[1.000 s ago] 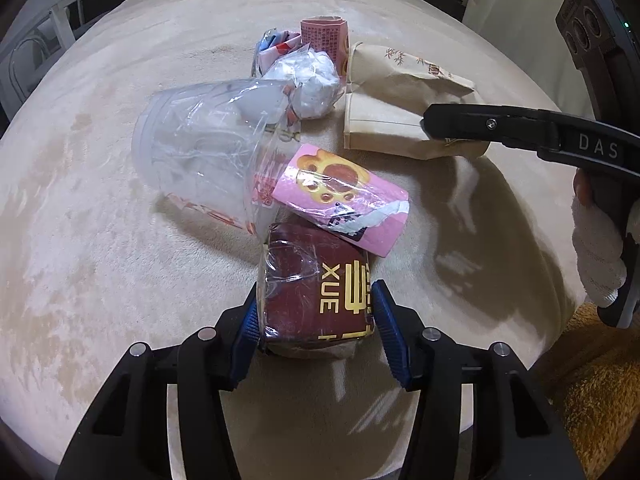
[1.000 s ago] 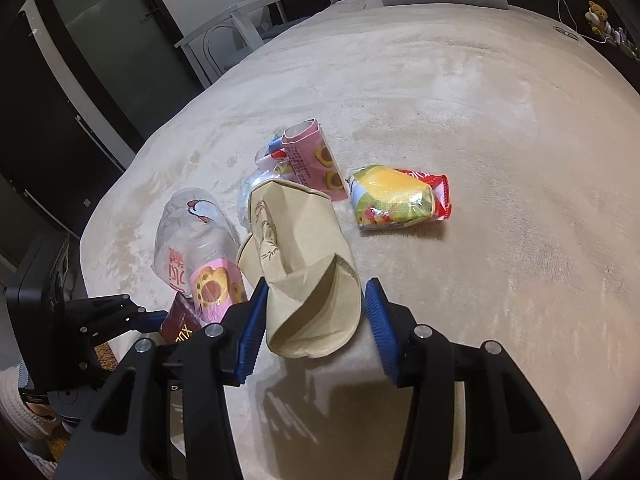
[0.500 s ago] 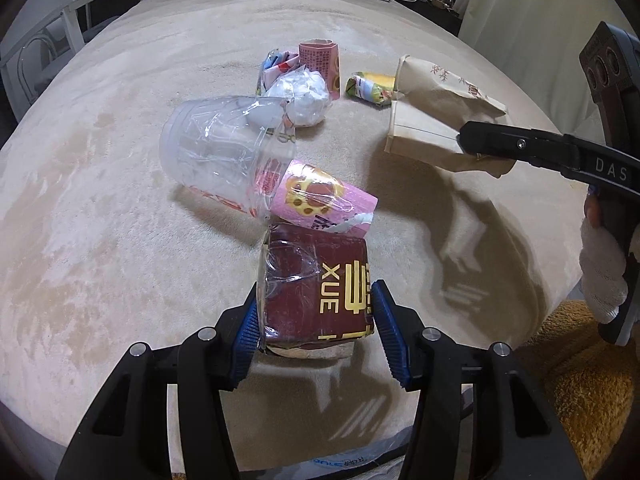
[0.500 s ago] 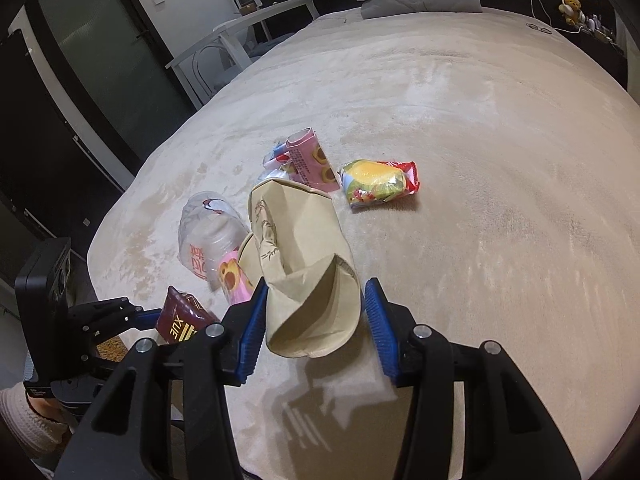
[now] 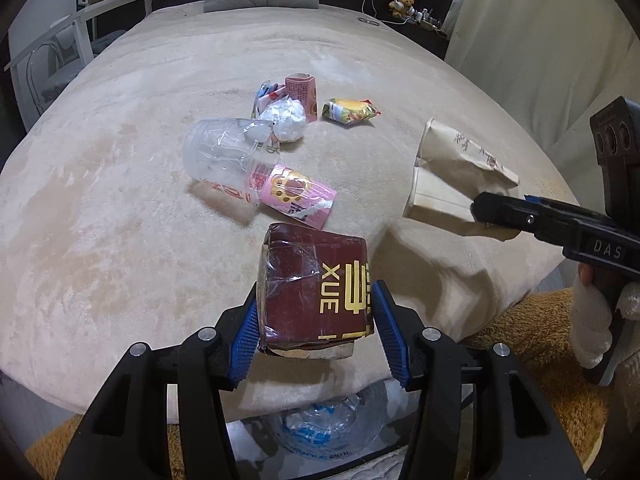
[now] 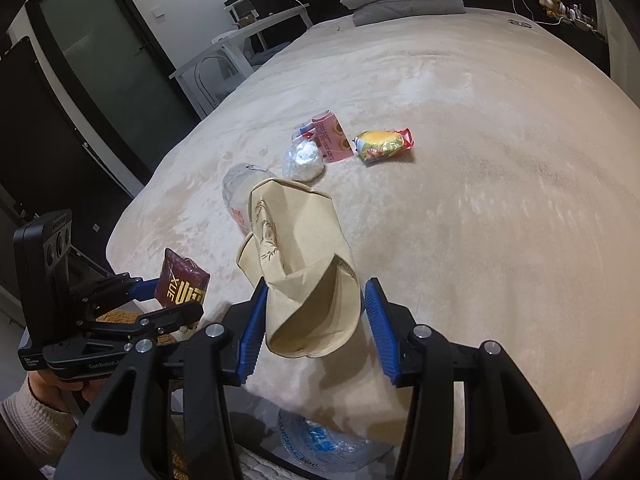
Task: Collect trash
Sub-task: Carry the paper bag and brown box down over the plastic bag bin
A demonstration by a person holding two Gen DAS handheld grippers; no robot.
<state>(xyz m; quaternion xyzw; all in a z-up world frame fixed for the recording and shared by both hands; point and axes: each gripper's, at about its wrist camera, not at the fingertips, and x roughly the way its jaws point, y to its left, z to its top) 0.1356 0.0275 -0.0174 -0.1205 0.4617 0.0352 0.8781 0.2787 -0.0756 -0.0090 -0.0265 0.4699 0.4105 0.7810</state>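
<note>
Left tool (image 5: 316, 322) clamps the light, crushable maroon foil packet (image 5: 314, 292) mid-body; right tool (image 6: 314, 314) loosely pinches the limp tan paper bag (image 6: 302, 264) at frame centre.

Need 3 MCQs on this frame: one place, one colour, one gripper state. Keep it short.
1. Where is the clear plastic cup?
A. on the bed
B. in the left gripper
C. on the floor

2. What colour is the box in the left gripper?
A. green
B. dark red
C. white

3. What does the right gripper hold?
A. nothing
B. yellow snack packet
C. brown paper bag

Answers:
1 A, it lies on its side on the beige cover.
2 B, maroon with gold letters.
3 C, the bag sits between its fingers.
</note>
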